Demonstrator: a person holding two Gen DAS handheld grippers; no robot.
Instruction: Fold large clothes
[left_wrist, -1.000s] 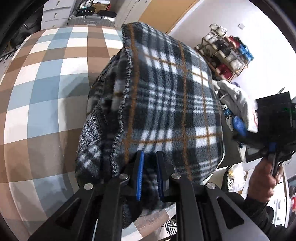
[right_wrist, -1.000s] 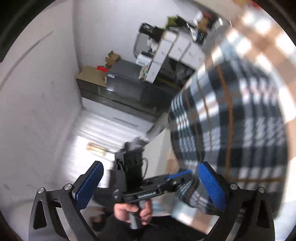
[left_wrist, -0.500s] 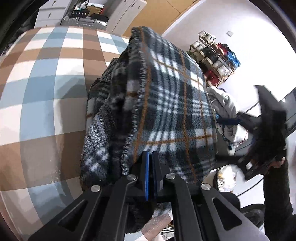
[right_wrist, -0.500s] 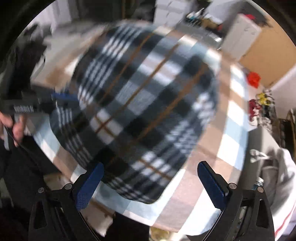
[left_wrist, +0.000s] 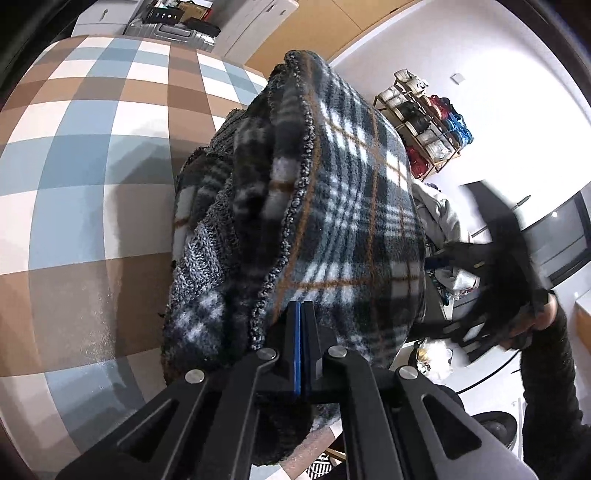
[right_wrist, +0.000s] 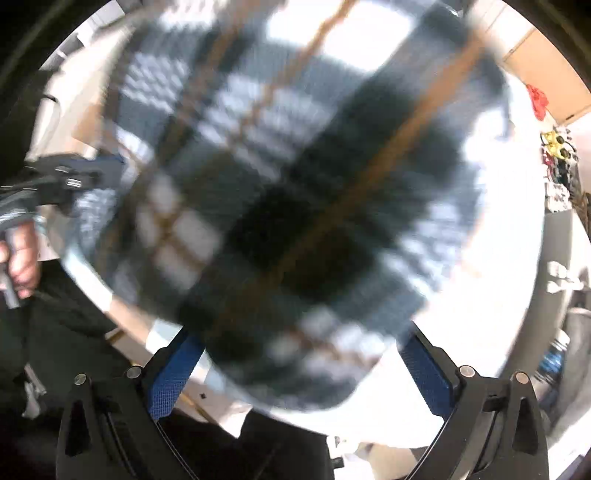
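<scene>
on the checked table (left_wrist: 92, 155), left hand-held gripper (left_wrist: 300, 347) pinches the plaid fleece (left_wrist: 343, 206).

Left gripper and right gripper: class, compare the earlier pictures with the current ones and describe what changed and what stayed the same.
The left gripper closed its fingers, open a second ago, on the near edge of the plaid fleece garment. The right gripper swung from facing the room to hovering close over the garment, jaws wide and empty. The garment stayed folded on the checked cloth.

A checked brown, blue and white tabletop (left_wrist: 85, 177), white wall (left_wrist: 461, 48), tan wooden panel (left_wrist: 332, 33), and a cluttered shelf rack (left_wrist: 428, 125) beyond
</scene>
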